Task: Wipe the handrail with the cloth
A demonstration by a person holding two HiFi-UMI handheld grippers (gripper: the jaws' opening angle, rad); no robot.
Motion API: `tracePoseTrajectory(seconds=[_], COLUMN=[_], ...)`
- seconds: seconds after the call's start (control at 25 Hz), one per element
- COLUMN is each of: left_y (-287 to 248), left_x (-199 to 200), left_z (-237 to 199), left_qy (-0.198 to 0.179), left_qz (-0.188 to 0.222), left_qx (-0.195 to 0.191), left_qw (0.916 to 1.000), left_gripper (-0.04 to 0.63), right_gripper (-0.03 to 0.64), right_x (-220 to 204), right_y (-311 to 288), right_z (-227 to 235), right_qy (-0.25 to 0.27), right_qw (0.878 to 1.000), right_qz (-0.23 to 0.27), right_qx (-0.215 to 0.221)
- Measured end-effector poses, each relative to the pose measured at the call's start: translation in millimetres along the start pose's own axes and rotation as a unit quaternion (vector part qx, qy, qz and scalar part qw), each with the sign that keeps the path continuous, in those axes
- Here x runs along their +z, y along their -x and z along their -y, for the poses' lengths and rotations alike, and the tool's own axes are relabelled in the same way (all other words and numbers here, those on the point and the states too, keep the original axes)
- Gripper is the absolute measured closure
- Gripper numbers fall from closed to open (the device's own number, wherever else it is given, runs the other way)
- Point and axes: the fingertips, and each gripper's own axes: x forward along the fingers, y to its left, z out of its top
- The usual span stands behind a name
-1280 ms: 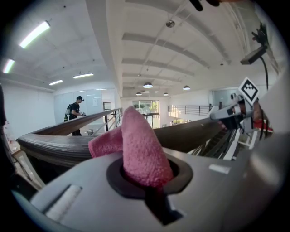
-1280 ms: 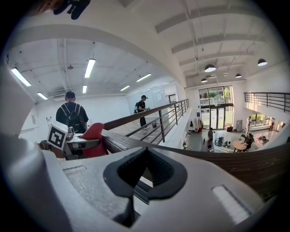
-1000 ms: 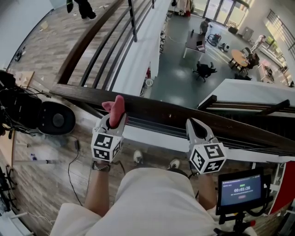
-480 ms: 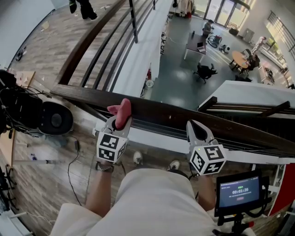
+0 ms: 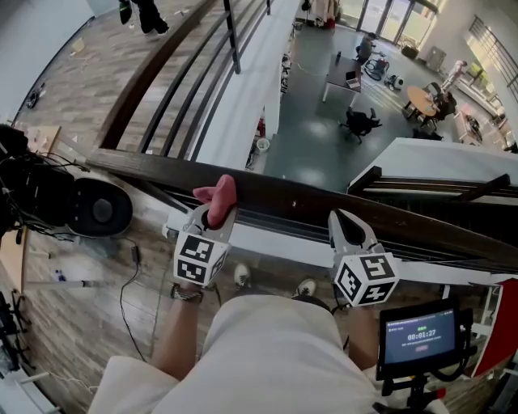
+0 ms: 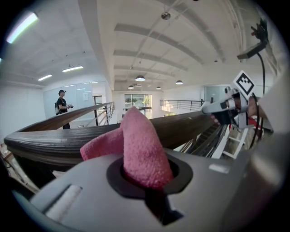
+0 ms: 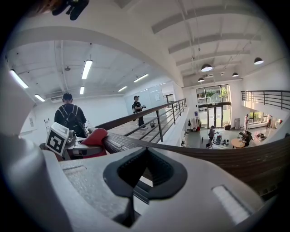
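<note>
Pink cloth (image 5: 216, 194): judged soft, light and limp, best held by its bunched near end, where the left gripper (image 5: 212, 217) is clamped, free end on the dark handrail (image 5: 307, 200); right gripper (image 5: 350, 232) closed, empty, alongside.

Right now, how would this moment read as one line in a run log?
left gripper: shut on pink cloth | pink cloth: against handrail | right gripper: shut, empty

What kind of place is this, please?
Probably an upper gallery of a large open office or workshop: the wooden handrail overlooks a lower floor with a round table and glass doors.
</note>
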Motion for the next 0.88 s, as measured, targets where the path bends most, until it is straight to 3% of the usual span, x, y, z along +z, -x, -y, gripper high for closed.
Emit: tracePoseTrajectory(seconds=[0.88], left_y=[-9], left_x=[2], left_z=[20], left_qy=[0.009], left_qz=[0.004], left_qx=[-0.030], left_qw=[0.9995], left_gripper=[0.561], right_gripper=[0.614], right_x=[-5], right_y=[2], right_z=[3], right_qy=[-0.004], right_qw=[1.000], right_qz=[0.000], right_qx=[-0.004])
